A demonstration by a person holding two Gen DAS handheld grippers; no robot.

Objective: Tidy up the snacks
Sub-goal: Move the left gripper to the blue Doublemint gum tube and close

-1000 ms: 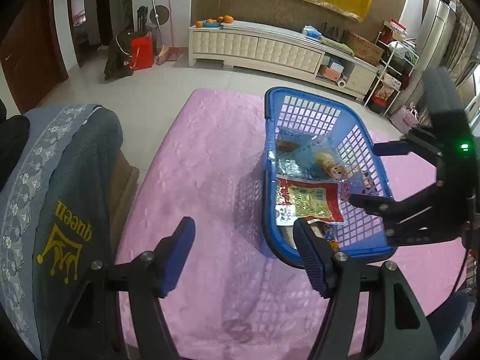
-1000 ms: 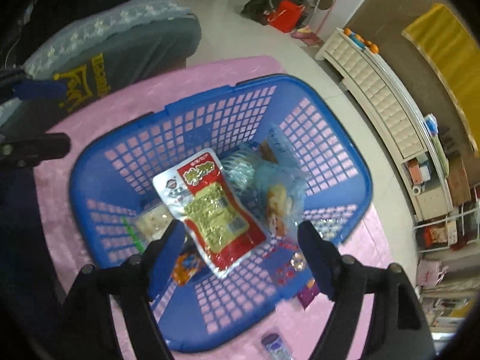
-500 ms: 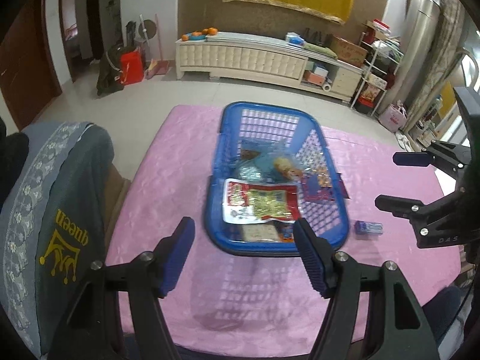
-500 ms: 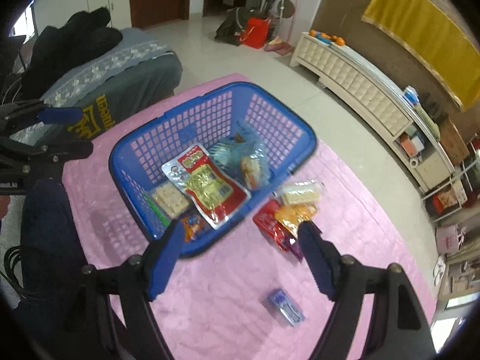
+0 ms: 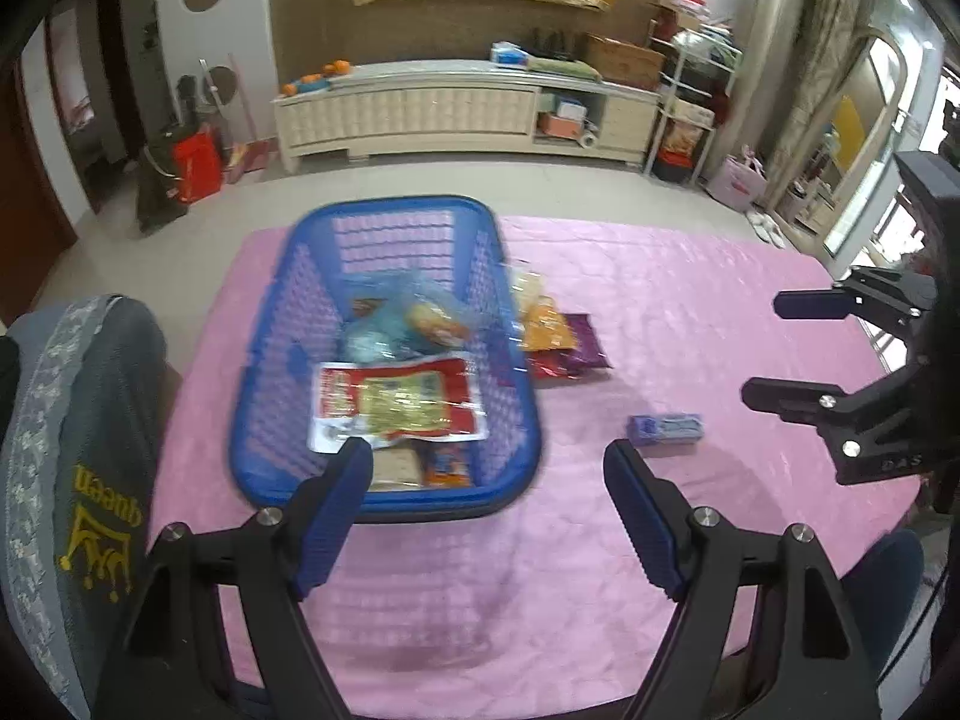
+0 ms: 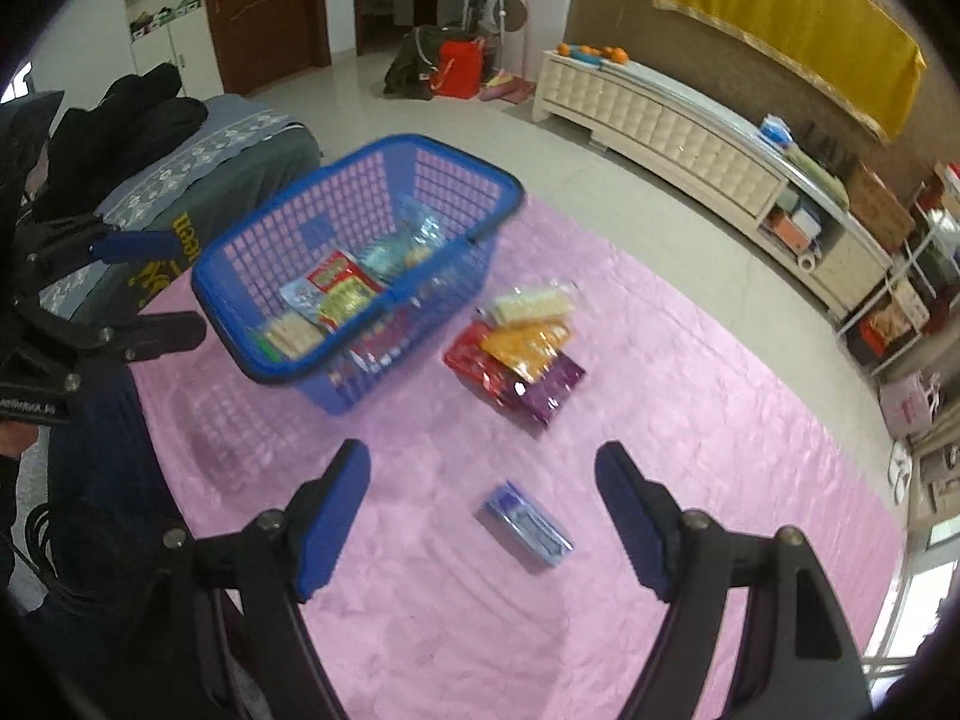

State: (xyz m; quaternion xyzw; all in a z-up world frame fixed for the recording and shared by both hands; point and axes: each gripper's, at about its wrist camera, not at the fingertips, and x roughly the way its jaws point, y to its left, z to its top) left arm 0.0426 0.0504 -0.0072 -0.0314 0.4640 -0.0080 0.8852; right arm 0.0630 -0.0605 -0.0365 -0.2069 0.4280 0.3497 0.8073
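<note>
**Mia:** Where are the snacks?

**Ben:** Most sit in the blue basket (image 6: 360,264) on the pink tablecloth (image 6: 660,420). A red and yellow snack bag (image 5: 399,405) lies flat on top. Behind it is a see-through blue bag (image 5: 396,330). Under the red one I can see a pale cracker pack (image 6: 294,333) and something orange, but most of both is covered.

**Mia:** Can you read the bags?

**Ben:** No. The basket looks smeary and the letters are too small.

**Mia:** Are some snacks outside?

**Ben:** Yes. A little pile lies just beside the basket: a pale pack (image 6: 531,303), an orange bag (image 6: 528,345), a red bag (image 6: 471,360) and a purple one (image 6: 549,387). They lie on top of each other, so parts are hidden. A small blue box (image 6: 525,525) lies alone, nearer to us.

**Mia:** What are the tongs doing?

**Ben:** The right gripper (image 6: 483,516) is wide open and holds nothing. It is up in the air, with the small blue box showing between its fingers. The left gripper (image 5: 486,504) is wide open too, and empty. One finger (image 5: 333,507) covers the front edge of the basket in the left view.

**Mia:** What else is there?

**Ben:** A grey chair cover (image 5: 78,450) with yellow letters is at the left, cut off by the edge. Far back is a long white cabinet (image 5: 456,111).
</note>
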